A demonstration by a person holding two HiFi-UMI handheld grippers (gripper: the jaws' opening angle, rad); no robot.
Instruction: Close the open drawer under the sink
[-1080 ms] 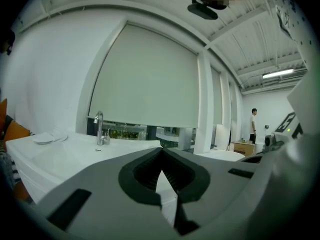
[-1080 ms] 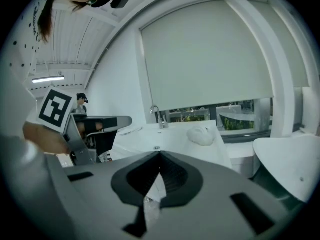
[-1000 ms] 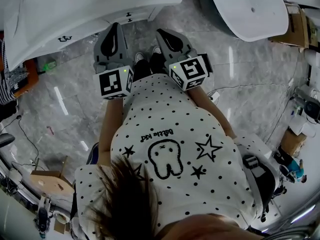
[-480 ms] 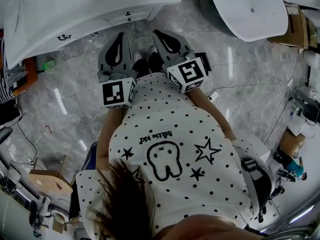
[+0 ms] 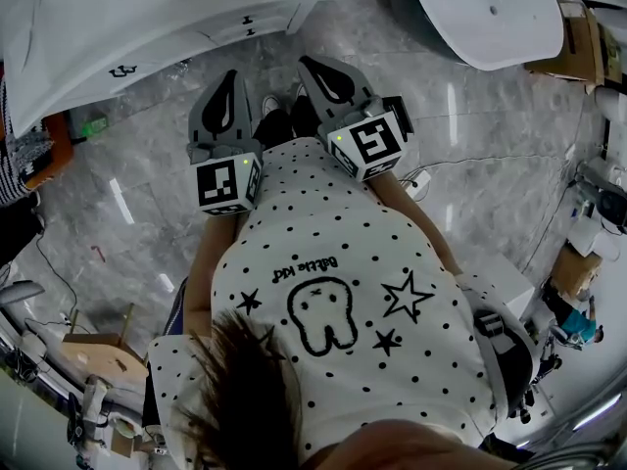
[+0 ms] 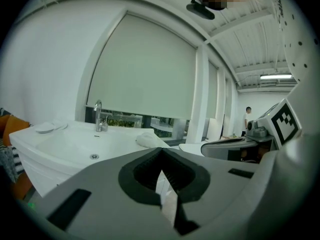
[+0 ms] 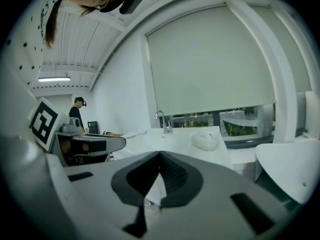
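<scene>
The white sink vanity (image 5: 167, 18) fills the top left of the head view. Its white drawer fronts (image 5: 147, 62) carry small black handles (image 5: 122, 70) and show just under the basin's edge; whether one stands out from the rest I cannot tell. My left gripper (image 5: 231, 76) and right gripper (image 5: 315, 67) are side by side over the grey marble floor, a short way from the vanity and apart from it. Both are shut with nothing between the jaws. In the left gripper view the basin (image 6: 75, 144) and faucet (image 6: 98, 116) lie ahead, beyond the shut left gripper (image 6: 161, 151).
A crumpled white cloth (image 7: 205, 140) lies on the counter near the faucet (image 7: 161, 119). A large white tub (image 5: 485, 13) stands at the top right. Cables and cardboard boxes (image 5: 578, 272) lie to the right, more clutter at the lower left. Another person (image 7: 77, 111) stands far off.
The left gripper has drawn back a little from the vanity towards my body. The right gripper has hardly moved. Both stay shut.
</scene>
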